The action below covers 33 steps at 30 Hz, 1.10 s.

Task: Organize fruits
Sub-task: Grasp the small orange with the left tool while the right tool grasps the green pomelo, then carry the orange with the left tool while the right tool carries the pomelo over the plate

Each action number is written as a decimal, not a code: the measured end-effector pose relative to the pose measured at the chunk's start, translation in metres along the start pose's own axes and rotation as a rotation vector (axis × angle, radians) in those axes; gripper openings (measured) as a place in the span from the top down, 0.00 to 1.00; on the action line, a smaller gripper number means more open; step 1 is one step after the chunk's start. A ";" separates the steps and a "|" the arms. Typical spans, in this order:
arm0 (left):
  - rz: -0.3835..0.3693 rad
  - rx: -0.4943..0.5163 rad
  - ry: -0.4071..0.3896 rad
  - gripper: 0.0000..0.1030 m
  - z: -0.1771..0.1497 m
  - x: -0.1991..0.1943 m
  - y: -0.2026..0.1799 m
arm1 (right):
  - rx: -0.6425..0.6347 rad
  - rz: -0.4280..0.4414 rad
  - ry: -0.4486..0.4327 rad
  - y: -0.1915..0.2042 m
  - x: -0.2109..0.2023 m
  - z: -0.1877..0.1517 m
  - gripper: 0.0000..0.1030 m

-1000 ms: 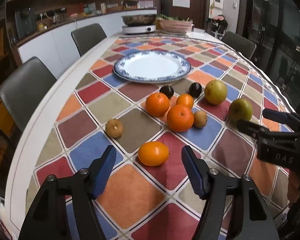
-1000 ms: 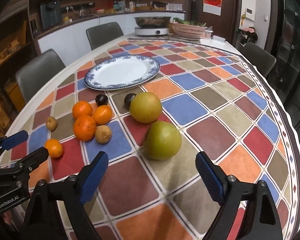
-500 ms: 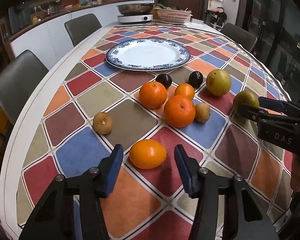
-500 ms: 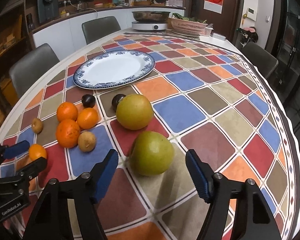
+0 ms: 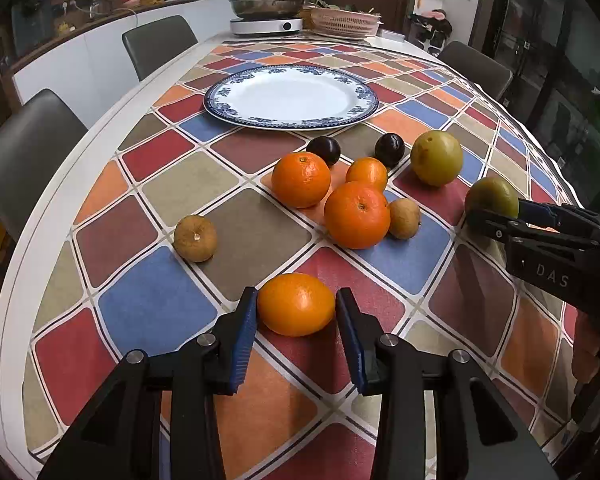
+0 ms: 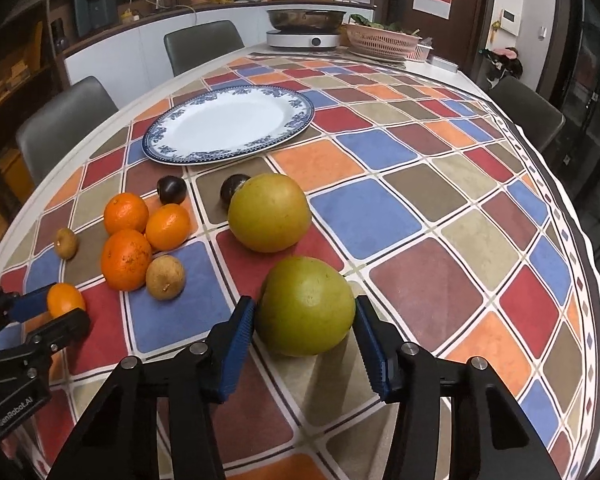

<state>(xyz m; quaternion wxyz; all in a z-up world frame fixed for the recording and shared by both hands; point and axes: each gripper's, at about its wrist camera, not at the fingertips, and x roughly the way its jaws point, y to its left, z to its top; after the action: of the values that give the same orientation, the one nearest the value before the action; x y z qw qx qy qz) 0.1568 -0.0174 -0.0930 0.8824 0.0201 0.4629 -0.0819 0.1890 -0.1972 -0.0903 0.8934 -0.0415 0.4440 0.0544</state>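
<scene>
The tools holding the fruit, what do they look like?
Both are black plastic clamps with two arms, silver bolts at the joints and ribbed blue pads. The left tool has "GenRobot.AI" printed on its side, and the right tool shows the letters "DAS".

Honestly, the green pear (image 5: pixel 490 196) is half covered by the right claw (image 5: pixel 496 216) in the left view. The person's hand (image 5: pixel 588 354) is cut off at the edge. The stuff on the back counter (image 6: pixel 220 0) can't be made out.
</scene>
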 end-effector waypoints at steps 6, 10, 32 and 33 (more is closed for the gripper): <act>-0.005 0.005 -0.032 0.62 0.003 -0.009 0.002 | -0.004 0.026 -0.007 0.004 -0.006 -0.001 0.51; -0.007 0.010 -0.064 0.62 0.008 -0.018 0.004 | -0.007 0.041 -0.030 0.009 -0.016 0.000 0.51; 0.069 0.021 -0.217 0.62 0.048 -0.080 -0.004 | -0.040 0.213 -0.181 0.019 -0.078 0.034 0.51; 0.069 0.016 -0.221 0.62 0.049 -0.082 -0.003 | -0.042 0.214 -0.186 0.019 -0.080 0.034 0.51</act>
<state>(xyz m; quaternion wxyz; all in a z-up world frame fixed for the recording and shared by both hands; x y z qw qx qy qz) 0.1503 -0.0159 0.0022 0.9302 0.0338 0.3610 -0.0570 0.1655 -0.1789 -0.0067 0.9188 -0.0075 0.3598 0.1621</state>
